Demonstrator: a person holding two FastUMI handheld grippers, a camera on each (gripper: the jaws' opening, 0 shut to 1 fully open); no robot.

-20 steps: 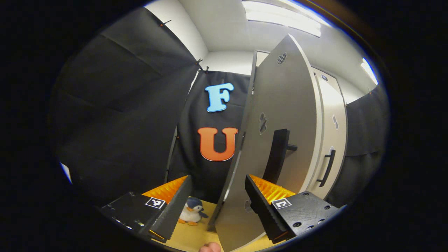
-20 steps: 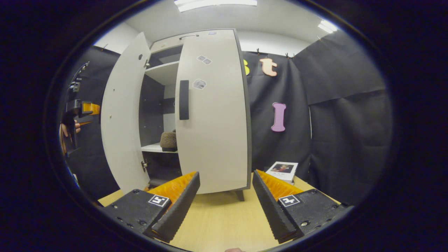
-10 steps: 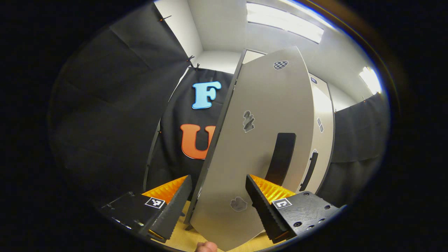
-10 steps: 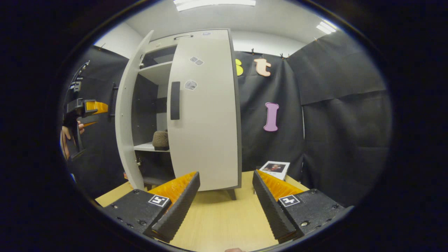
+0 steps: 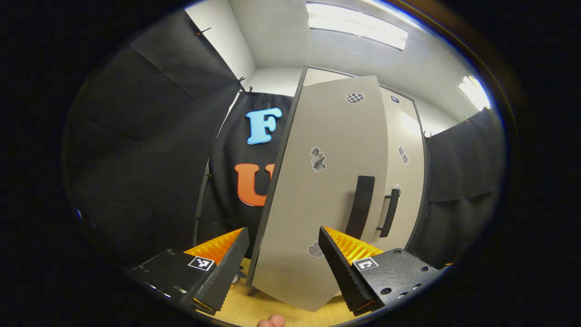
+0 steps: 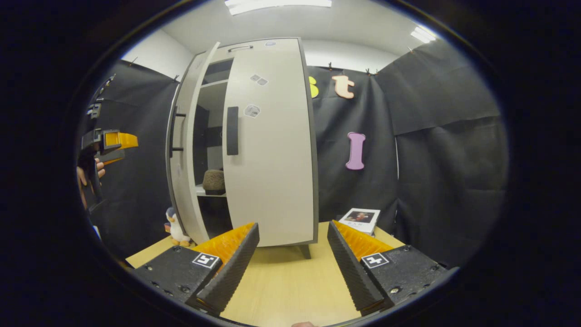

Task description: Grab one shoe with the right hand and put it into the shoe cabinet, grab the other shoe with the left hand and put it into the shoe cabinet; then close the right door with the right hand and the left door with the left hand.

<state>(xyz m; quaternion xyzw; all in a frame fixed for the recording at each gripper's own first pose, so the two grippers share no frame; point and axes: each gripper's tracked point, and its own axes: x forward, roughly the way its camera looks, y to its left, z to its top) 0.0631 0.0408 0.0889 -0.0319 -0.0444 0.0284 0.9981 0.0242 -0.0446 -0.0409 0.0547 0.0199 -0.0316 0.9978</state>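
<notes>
Standing on the bench [image 6: 281, 281], the cabinet [image 6: 254, 145] has its right door [image 6: 272, 159] shut and its left door [image 6: 184, 154] ajar, a shoe [image 6: 214, 180] on the shelf showing in the gap. Left gripper [image 5: 283, 268] hangs just before the left door's face, jaws spread and empty. Right gripper [image 6: 292, 268] hangs over the bench, apart from the cabinet, jaws spread and empty too.

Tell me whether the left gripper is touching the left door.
Apart. In the right gripper view, dark wall shows between the left gripper and the left door.
</notes>
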